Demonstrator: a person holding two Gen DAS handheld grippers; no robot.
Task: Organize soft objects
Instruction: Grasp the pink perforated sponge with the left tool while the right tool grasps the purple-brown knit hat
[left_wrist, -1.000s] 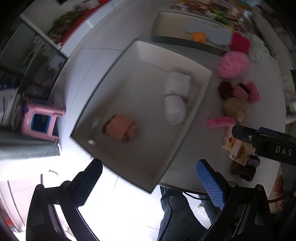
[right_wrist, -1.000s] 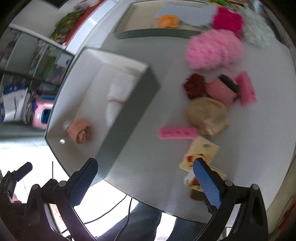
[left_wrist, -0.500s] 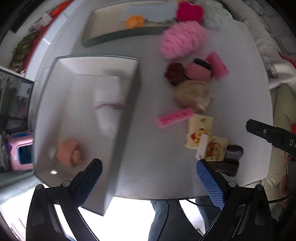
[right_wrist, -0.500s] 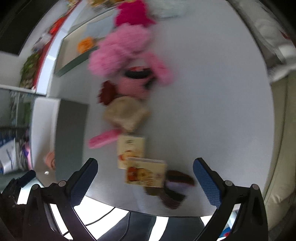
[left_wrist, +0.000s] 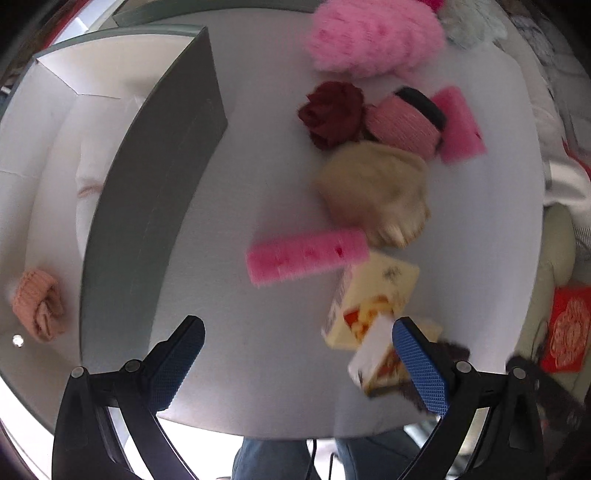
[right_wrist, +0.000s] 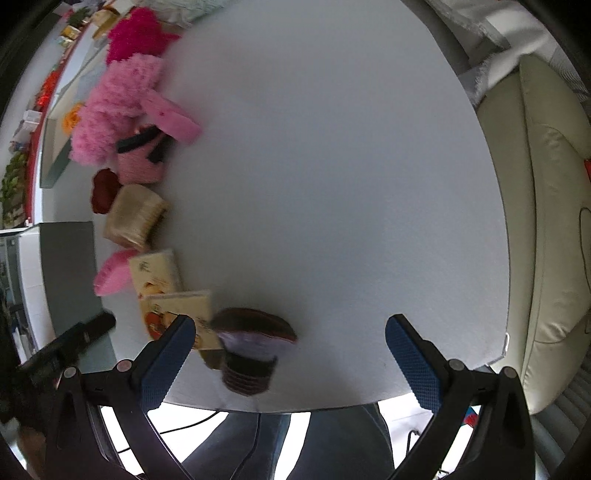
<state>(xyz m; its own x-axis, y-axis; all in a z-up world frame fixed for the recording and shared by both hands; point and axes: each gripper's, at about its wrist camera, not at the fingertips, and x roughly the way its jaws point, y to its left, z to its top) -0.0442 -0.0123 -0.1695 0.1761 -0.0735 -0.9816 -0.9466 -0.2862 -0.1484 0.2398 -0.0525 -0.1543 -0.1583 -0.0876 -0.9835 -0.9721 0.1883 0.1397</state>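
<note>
- The white table (right_wrist: 332, 166) carries all the soft things.
- The grey box (left_wrist: 155, 192) stands at its left edge; a peach sock roll (left_wrist: 38, 304) lies inside.
- A pink foam roller (left_wrist: 306, 254) lies right of the box.
- A dark sock bundle (right_wrist: 251, 350) sits near the table's front edge.
- The left gripper (left_wrist: 295, 362) and the right gripper (right_wrist: 291, 358) are both spread wide, holding nothing.

My left gripper (left_wrist: 297, 363) now sits right of the grey box (left_wrist: 155, 192); my right gripper (right_wrist: 290, 354) faces bare table (right_wrist: 332, 184).

Fluffy pink pompom (left_wrist: 373, 35), dark red rose (left_wrist: 332, 112), beige bundle (left_wrist: 373, 192), pink ribbed roller (left_wrist: 306, 254), white table (right_wrist: 332, 184), grey box (left_wrist: 147, 206).
</note>
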